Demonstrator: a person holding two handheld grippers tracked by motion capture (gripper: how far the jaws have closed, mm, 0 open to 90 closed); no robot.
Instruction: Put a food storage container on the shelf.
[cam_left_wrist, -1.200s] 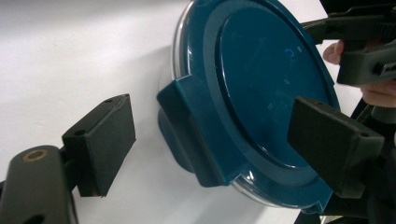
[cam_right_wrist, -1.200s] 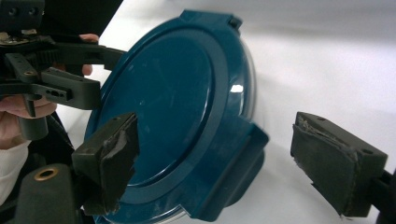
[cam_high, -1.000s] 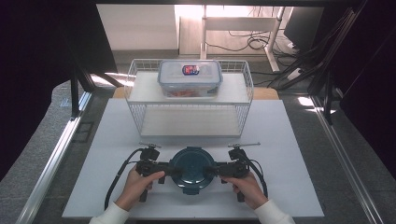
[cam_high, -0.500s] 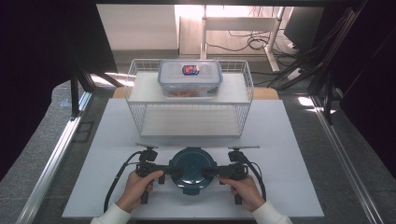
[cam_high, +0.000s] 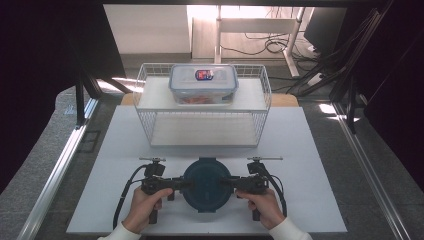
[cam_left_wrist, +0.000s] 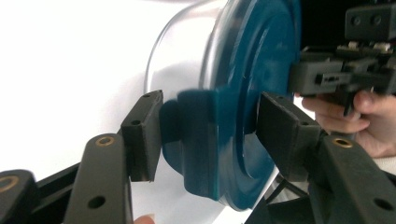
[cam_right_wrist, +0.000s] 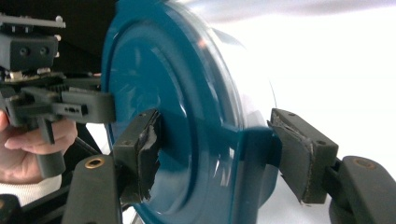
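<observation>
Your left gripper and right gripper bracket the round teal-lidded container at the near edge of the white table. Both pairs of jaws have just been closing on its side clips. In the left gripper view one pad touches, the other looks just clear; an uneven squeeze could tip it. The high view adds the wire rack with its lidded box beyond.

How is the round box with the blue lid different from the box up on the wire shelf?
The round container has a dark teal lid and sits on the white table between both grippers; the rectangular container has a clear lid with a sticker and rests on the wire rack, untouched. Both are lidded, see-through plastic.
</observation>
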